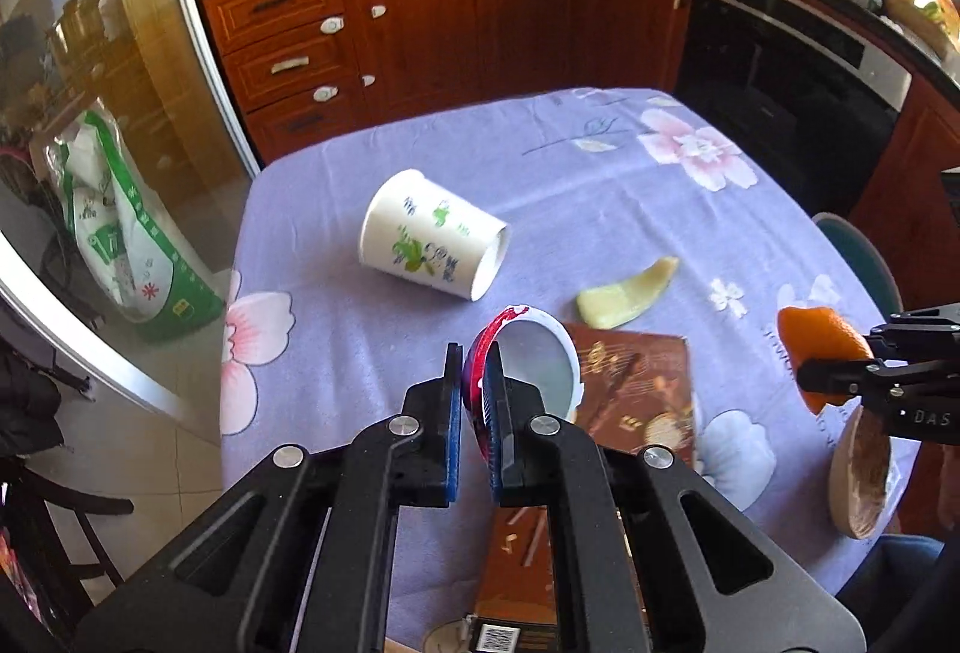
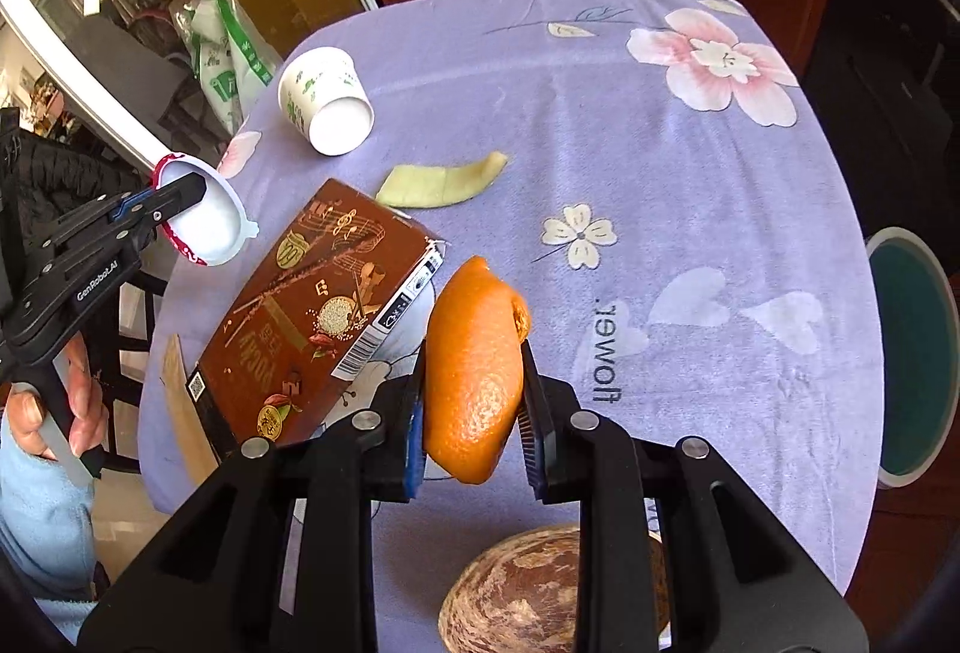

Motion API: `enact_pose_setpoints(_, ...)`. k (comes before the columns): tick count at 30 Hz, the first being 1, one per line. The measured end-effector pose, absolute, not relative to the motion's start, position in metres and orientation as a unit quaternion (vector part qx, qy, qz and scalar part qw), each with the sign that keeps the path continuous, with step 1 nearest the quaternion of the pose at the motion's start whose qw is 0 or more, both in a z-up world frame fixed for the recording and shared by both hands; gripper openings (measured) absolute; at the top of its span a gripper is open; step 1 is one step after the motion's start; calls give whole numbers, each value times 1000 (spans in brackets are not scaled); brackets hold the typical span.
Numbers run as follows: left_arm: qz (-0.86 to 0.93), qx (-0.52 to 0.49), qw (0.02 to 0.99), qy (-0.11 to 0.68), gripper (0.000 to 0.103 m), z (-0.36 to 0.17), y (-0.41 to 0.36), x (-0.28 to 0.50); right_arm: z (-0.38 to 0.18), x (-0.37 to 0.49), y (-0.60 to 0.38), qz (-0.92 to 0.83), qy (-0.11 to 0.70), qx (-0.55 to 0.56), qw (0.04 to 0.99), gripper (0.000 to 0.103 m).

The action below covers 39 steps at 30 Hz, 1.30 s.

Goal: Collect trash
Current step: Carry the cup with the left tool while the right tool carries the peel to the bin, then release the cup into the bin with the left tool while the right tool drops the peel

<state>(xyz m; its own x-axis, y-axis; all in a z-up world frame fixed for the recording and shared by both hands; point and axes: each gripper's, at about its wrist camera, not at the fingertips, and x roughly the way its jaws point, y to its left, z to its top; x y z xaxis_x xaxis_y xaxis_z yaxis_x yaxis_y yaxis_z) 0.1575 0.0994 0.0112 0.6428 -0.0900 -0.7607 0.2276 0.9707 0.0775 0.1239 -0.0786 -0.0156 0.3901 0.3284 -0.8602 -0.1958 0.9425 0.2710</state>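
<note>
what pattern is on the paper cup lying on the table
White with small green and blue cartoon prints on the paper cup; clearest in the left wrist view.

Reddish wooden cabinets (image 1: pixel 420 11) and a black oven (image 1: pixel 780 71) line the sunlit kitchen beyond a flowered tablecloth (image 1: pixel 600 185).

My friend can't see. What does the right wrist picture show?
The right gripper holds an orange peel above a purple flowered tablecloth. On the cloth lie a brown box, a tipped paper cup and a pale peel. At the left, the left gripper pinches a small white tub.
</note>
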Motion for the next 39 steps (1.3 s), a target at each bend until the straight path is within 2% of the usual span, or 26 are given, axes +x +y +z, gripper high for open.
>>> enact_pose_setpoints(9,-172,108,897,393,7,45,-22,150,12,106,-177,120,476,134,861,24)
enact_pose_setpoints(23,-297,191,834,424,7,11,-240,151,-3,74,-373,-9,434,237,869,24)
enact_pose_setpoints(30,-323,208,811,441,8,-8,-300,153,-28,69,-414,-33,446,259,856,24)
enact_pose_setpoints(39,-333,208,793,467,8,-31,-340,159,-53,73,-437,-43,464,279,840,24)
